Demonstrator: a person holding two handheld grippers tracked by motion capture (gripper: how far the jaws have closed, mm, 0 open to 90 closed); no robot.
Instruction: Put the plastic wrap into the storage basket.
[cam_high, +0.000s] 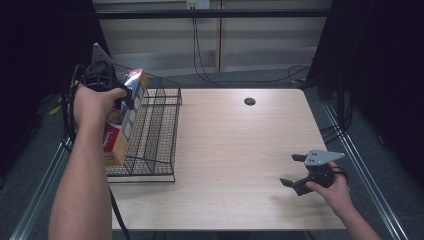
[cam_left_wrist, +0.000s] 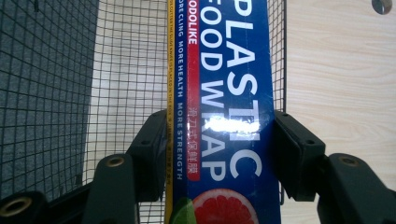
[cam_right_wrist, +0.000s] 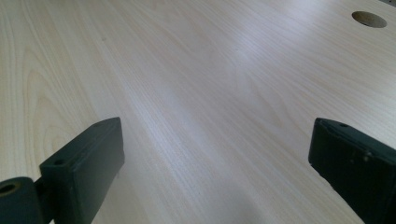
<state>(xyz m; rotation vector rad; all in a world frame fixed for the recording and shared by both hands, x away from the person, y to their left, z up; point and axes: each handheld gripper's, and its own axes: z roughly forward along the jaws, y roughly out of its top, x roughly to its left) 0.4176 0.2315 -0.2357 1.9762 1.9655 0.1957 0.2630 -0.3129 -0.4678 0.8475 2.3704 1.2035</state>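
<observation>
Though glossy, blue plastic-wrap box (cam_left_wrist: 224, 116)

Table (cam_high: 235, 150) – pale wood, round hole (cam_high: 249, 101) near far edge | wire basket (cam_high: 155, 135) – black, on left edge | right gripper (cam_high: 295, 172) low over near-right corner.
</observation>
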